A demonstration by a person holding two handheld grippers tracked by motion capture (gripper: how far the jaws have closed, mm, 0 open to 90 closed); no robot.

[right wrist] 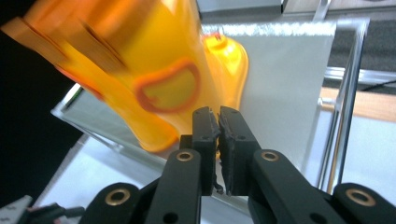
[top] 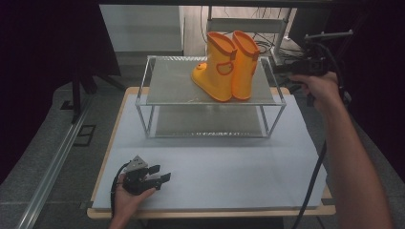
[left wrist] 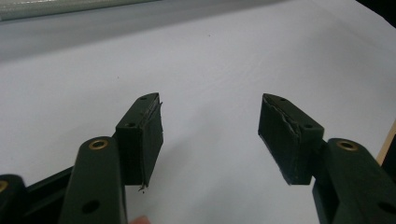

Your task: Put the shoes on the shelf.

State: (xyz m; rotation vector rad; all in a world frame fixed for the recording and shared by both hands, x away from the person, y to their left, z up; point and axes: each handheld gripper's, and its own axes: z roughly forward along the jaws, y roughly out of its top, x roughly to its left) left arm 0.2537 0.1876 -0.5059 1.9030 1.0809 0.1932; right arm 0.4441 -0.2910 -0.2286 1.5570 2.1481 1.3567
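At the near left of the desk [top: 248,171] my left tongs [top: 160,174] rest low on the white sheet, jaws wide and with nothing between them; in the left gripper view I see only bare sheet between the two pads [left wrist: 144,135]. The pair of yellow boots [top: 224,64] stands on the top shelf of the wire rack [top: 148,88] at the far middle, well apart from this hand. The boots stand upright, long axis vertical, toes pointing to the near left. My right tongs [top: 282,69] are at the far right, just beside the right end of the rack, and they point left toward the boots, so the right hand is clearly the nearer one. Their jaws are nearly together and hold nothing. The right gripper view shows this pinch [right wrist: 219,130] and the boot side with its orange loop [right wrist: 168,88] just beyond, which the high view cannot resolve.
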